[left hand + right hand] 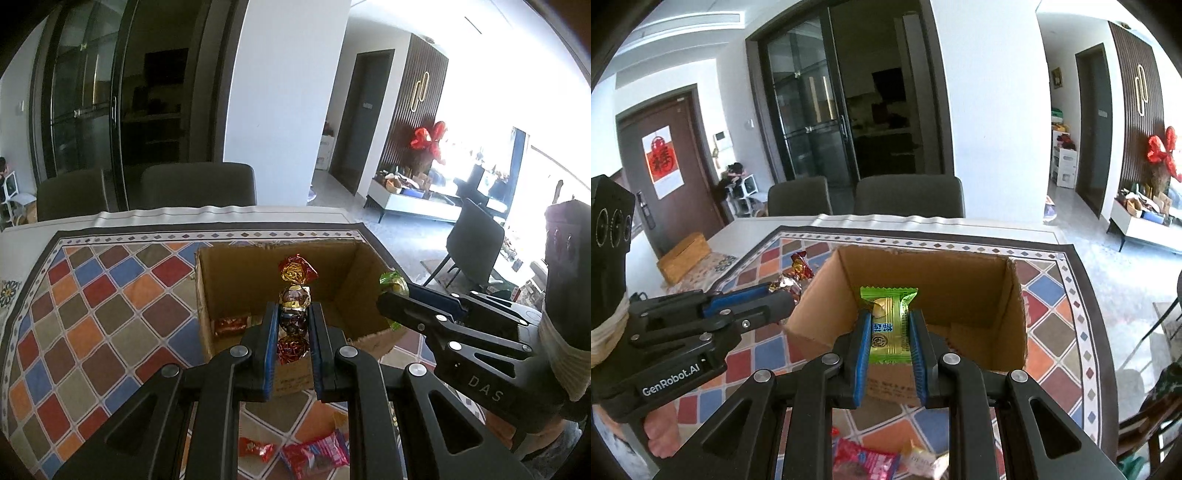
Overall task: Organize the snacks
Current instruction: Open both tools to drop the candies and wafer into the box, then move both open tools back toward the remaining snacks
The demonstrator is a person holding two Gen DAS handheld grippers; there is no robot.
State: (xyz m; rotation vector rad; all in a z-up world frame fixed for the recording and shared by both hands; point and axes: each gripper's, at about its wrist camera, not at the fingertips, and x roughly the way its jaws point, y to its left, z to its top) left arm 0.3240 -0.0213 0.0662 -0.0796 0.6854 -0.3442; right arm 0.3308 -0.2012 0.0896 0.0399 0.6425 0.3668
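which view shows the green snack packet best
The right wrist view: the green snack packet sits face-on between the right gripper fingers, print visible, over the cardboard box. The left wrist view shows only its crumpled end poking past the gripper.

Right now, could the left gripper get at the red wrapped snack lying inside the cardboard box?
Probably not yet: the left gripper is shut on the foil-wrapped candy. The cardboard box is open on top, so the red snack looks otherwise unobstructed.
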